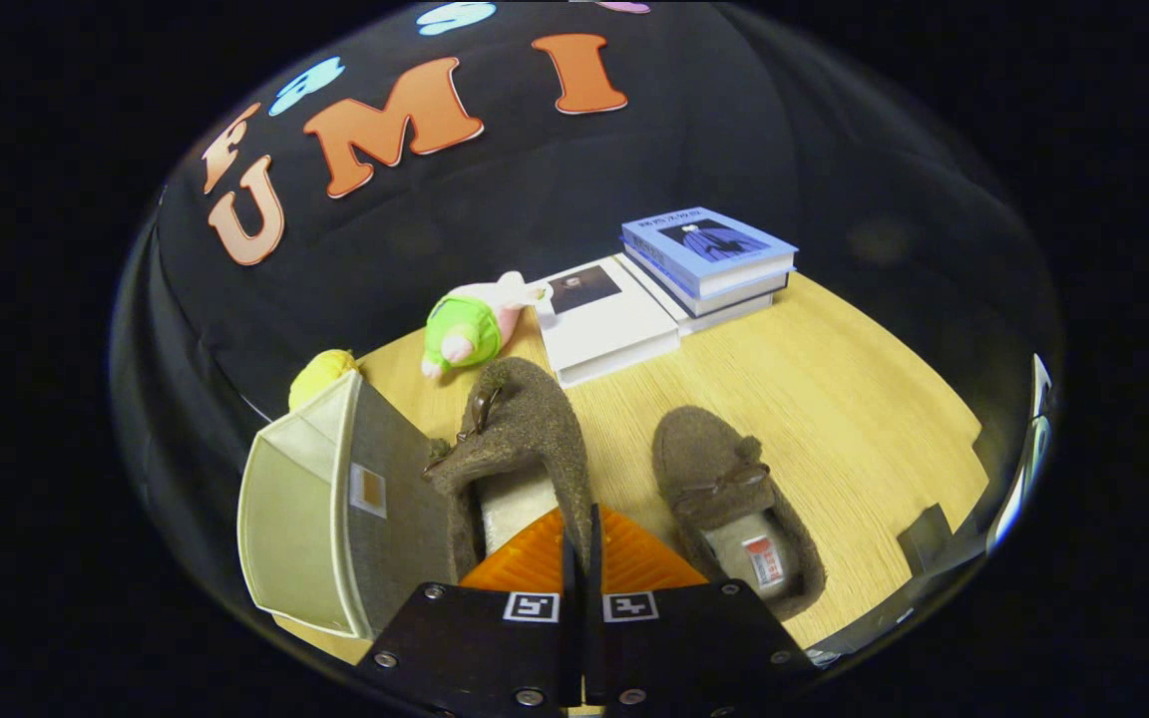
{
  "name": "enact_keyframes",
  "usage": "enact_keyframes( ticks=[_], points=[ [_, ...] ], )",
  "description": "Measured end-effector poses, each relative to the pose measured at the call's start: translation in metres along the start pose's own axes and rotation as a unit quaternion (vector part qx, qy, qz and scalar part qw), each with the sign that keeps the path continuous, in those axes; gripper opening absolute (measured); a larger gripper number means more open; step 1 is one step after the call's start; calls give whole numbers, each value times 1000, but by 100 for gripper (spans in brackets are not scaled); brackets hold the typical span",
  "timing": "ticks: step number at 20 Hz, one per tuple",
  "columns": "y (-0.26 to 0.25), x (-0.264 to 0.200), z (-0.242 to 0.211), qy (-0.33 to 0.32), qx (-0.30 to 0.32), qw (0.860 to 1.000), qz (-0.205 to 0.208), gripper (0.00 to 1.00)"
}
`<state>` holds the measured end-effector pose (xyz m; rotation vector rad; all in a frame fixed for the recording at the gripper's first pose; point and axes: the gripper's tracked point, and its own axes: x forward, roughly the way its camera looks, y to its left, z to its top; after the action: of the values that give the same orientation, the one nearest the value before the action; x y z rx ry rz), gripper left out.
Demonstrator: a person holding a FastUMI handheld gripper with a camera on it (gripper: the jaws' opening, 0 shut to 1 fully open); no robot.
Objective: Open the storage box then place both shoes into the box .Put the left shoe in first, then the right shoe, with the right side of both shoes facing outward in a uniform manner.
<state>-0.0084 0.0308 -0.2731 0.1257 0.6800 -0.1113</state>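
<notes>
My gripper (579, 558) is shut on the side wall of a brown fuzzy shoe (525, 429) with a cream lining; the wall is pinched between both fingers. This shoe points away from me, and its toe appears raised. Its left side touches or overlaps the grey outer wall of the storage box (395, 499). The box stands open just left of the fingers, showing its cream inside (295, 519). The second brown shoe (729, 494) lies on the wooden table (854, 399) to the right of the fingers, toe pointing away, apart from the held shoe.
A green and pink plush toy (470, 324) lies beyond the held shoe. A yellow toy (320, 377) sits behind the box. A white book (604, 319) and a stack with a blue book on top (709, 254) lie at the back. The table edge runs close on the right.
</notes>
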Motion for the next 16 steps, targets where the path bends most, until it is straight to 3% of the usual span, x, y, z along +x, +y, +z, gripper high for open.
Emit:
enact_keyframes(
  ticks=[9,16],
  points=[
    [75,-32,55,-43,-5,997,61,2],
    [154,-35,44,-31,-22,993,115,2]
  ],
)
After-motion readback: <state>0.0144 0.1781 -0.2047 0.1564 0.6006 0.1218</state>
